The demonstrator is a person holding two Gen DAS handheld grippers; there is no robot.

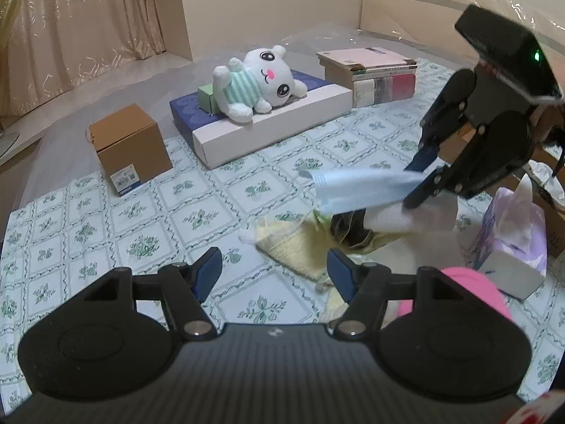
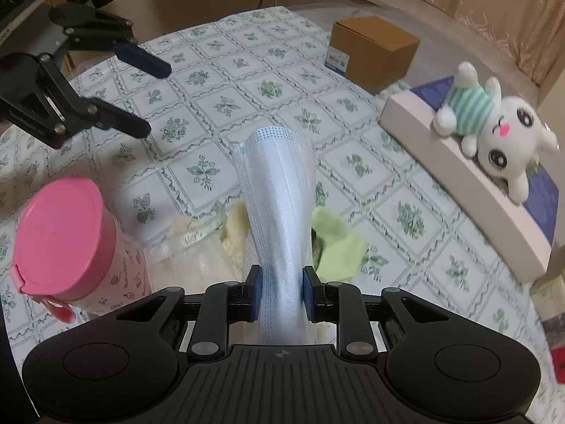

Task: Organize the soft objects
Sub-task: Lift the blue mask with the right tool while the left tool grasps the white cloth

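Note:
A pale blue face mask [image 2: 275, 183] hangs lifted above the bed, and my right gripper [image 2: 282, 293] is shut on its near end. From the left wrist, the same mask [image 1: 356, 187] sticks out leftward from the right gripper [image 1: 418, 182]. Beneath it lie a yellow cloth [image 1: 293, 247], a green cloth [image 2: 335, 243] and a clear plastic bag [image 2: 190, 258]. My left gripper [image 1: 273, 265] is open and holds nothing, hovering just short of the yellow cloth. A white plush bunny [image 1: 261, 81] lies on a flat blue-and-white box [image 1: 268, 130].
A brown cardboard box [image 1: 130, 148] stands left of the flat box, and stacked books [image 1: 374, 74] behind it. A pink-lidded wipes tub [image 2: 60, 233] and a purple tissue pack [image 1: 512, 243] sit near the pile. The floral sheet [image 1: 141, 219] covers the bed.

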